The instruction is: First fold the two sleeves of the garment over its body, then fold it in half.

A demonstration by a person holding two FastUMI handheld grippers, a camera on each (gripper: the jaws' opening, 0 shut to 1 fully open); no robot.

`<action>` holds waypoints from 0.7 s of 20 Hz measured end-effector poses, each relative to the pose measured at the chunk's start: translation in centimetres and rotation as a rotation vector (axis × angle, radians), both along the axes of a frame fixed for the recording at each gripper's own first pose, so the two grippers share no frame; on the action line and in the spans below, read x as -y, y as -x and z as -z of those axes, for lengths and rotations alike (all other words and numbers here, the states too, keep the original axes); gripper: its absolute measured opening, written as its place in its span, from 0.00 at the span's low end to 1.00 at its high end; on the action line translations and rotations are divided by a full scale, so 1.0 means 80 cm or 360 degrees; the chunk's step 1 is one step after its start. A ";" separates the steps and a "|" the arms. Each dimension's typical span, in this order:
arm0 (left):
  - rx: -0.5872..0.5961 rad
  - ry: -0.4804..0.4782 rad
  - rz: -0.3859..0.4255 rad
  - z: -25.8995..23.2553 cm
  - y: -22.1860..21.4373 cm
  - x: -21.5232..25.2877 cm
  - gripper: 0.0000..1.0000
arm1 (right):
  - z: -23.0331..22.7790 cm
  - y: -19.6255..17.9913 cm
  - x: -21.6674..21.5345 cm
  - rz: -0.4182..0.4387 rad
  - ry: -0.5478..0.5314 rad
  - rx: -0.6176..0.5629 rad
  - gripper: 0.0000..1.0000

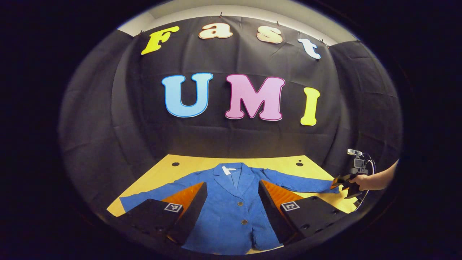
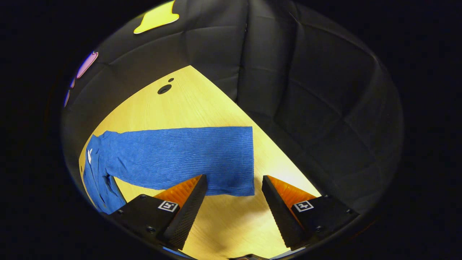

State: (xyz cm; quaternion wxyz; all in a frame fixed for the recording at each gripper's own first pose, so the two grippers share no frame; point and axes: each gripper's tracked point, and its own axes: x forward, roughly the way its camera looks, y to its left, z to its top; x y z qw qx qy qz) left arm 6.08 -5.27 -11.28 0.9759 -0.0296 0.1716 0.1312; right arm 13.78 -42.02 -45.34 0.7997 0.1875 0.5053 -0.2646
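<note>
The blue jacket point(image 1: 231, 209) is laid flat and face up on the yellow table point(image 1: 274, 164), collar toward the far wall, both sleeves spread outward and neither one folded yet. The right gripper point(image 2: 234, 202) is held low over the table with its jaws standing wide apart, nothing between them, the cuff end of the right sleeve point(image 2: 180, 159) lying just ahead of its fingertips. The step in hand is judged to be the grasp of that cuff; it would be done well if the jaws were brought down across the cuff's near edge so that both cloth layers are pinched, and the sleeve then carried in a low arc over the jacket's body so that the shoulder is not dragged out of line. The left gripper point(image 1: 232, 209) is held over the jacket's front, its jaws likewise spread and empty. In the left gripper view the whole garment, the buttons point(image 1: 239, 204) and the hand point(image 1: 361, 181) carrying the other gripper at the sleeve's end are made plain; in the right gripper view the sleeve's ribbed weave and the straight cuff edge are given close up.
</note>
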 end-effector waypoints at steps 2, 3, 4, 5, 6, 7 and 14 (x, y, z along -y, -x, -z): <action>-0.0035 -0.0011 0.0036 0.003 0.001 0.007 0.82 | 0.008 0.006 0.000 -0.0016 -0.0013 -0.0039 0.99; -0.0033 -0.0053 0.0031 0.001 0.000 0.005 0.81 | 0.007 0.007 0.006 -0.0021 0.0016 -0.0054 0.99; -0.0030 -0.0086 0.0028 0.000 0.001 0.003 0.82 | 0.011 0.003 0.008 -0.0014 0.0031 -0.0030 0.89; -0.0026 -0.0098 0.0036 -0.002 -0.001 0.004 0.82 | 0.010 0.005 0.007 -0.0006 0.0031 -0.0043 0.98; -0.0020 -0.0100 0.0046 -0.002 0.000 0.006 0.82 | 0.012 0.001 0.010 0.0001 0.0059 -0.0022 0.99; -0.0016 -0.0103 0.0053 -0.005 0.000 0.008 0.82 | 0.014 0.002 0.010 0.0000 0.0079 -0.0024 0.99; -0.0041 -0.0151 0.0138 -0.008 -0.019 0.025 0.82 | 0.014 -0.030 -0.023 -0.0017 -0.0110 0.0204 0.12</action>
